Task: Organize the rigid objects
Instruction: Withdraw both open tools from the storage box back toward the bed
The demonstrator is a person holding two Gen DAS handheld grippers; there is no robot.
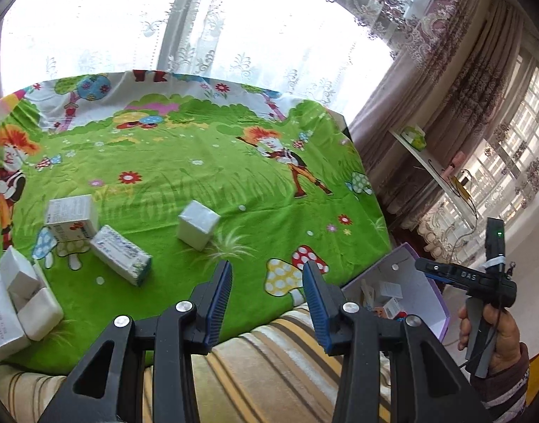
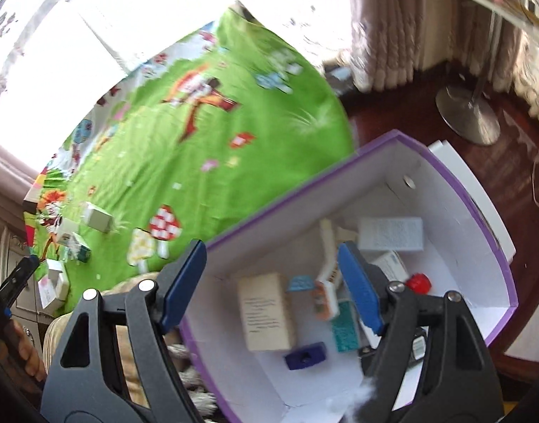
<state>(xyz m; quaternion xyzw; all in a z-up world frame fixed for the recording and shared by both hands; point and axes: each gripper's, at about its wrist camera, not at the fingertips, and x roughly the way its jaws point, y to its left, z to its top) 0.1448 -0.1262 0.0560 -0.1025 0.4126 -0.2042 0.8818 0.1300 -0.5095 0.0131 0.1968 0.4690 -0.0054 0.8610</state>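
Observation:
Several white boxes lie on the green cartoon cloth (image 1: 199,176): a cube box (image 1: 198,225), a long blue-printed box (image 1: 121,254), a box (image 1: 71,216) behind it, and a pile (image 1: 19,299) at the left edge. My left gripper (image 1: 267,299) is open and empty above the cloth's near edge. My right gripper (image 2: 271,285) is open and empty above the purple-walled box (image 2: 446,194), which holds several small boxes, among them a beige one (image 2: 266,312), a dark blue block (image 2: 304,355) and a red piece (image 2: 418,283). The purple box also shows in the left wrist view (image 1: 421,285), with the right gripper (image 1: 460,275) beside it.
A striped cushion (image 1: 269,363) lies under the cloth's near edge. A lamp stand base (image 2: 468,114) stands on the dark wood floor to the right. Curtains (image 1: 428,70) and a window run behind the cloth. A white shelf (image 1: 431,165) stands at the right.

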